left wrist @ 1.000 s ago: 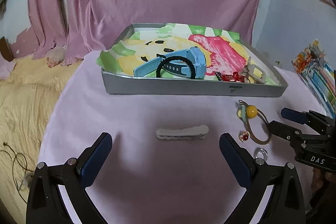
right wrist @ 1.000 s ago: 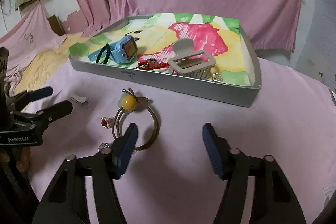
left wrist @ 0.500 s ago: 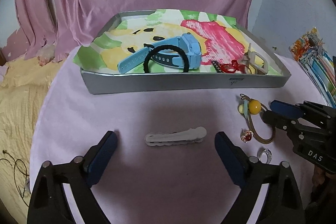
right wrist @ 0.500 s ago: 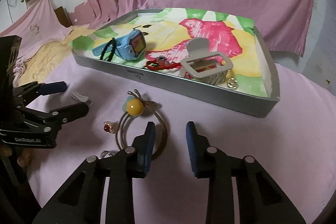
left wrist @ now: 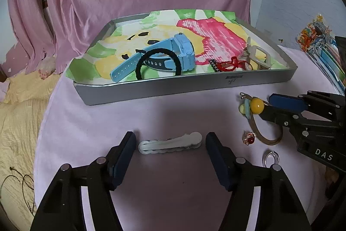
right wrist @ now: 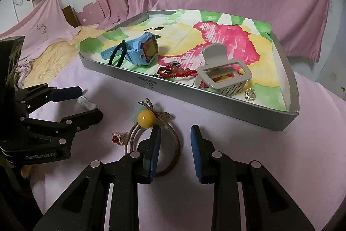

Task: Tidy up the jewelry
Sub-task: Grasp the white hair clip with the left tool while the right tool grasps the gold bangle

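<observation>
We have our left tool [left wrist: 169,152] spread wide with its pads on either side of the white hair clip [left wrist: 170,142], which lies flat on the pink tabletop [left wrist: 151,118]; the clip sits lengthwise between the pads, apparently so that closing will catch it by its ends. Our right tool [right wrist: 174,145] is partly open and holds nothing, its left pad over the hair tie with the yellow bead [right wrist: 146,117], the band partly between the pads, ready, we judge, to pinch it. The red-stone ring [right wrist: 116,139] rests just beside the tie, on the cloth. The tray [right wrist: 216,101] beyond already carries the blue watch [right wrist: 143,51], the grey claw clip [right wrist: 222,77] and the red bracelet [right wrist: 173,73], so loose pieces belong there.
</observation>
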A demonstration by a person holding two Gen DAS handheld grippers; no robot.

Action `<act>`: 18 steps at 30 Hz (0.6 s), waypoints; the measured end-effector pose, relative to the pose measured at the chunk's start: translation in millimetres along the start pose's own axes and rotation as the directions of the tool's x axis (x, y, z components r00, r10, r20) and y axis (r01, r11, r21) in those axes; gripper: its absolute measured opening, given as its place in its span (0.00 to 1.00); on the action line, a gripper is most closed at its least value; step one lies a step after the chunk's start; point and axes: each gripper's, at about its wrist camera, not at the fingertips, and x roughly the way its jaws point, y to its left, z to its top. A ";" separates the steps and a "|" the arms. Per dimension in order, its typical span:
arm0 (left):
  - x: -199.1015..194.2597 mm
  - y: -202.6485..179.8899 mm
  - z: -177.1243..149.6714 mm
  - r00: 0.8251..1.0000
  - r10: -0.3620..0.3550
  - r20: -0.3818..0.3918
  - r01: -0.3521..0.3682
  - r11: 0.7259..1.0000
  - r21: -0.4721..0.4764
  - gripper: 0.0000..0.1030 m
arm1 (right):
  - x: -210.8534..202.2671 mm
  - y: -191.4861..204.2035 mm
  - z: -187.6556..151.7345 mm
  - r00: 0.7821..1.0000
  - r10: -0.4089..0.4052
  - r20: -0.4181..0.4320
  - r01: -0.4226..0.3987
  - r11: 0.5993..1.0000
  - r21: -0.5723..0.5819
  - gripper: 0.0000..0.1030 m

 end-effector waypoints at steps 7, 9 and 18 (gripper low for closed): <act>-0.5 -0.7 1.3 1.000 -0.005 0.006 0.005 1.000 -0.001 0.54 | 1.4 -0.2 0.2 1.000 0.018 -0.003 -0.018 1.000 -0.001 0.20; -0.6 -0.4 1.2 1.000 -0.005 0.006 0.005 1.000 -0.002 0.54 | 1.9 0.2 0.4 1.000 0.022 -0.004 -0.022 1.000 -0.001 0.14; -4.7 3.2 -1.6 0.999 -0.026 0.019 0.027 0.999 -0.038 0.54 | 2.5 2.6 0.7 0.999 0.054 -0.004 -0.054 0.999 -0.011 0.03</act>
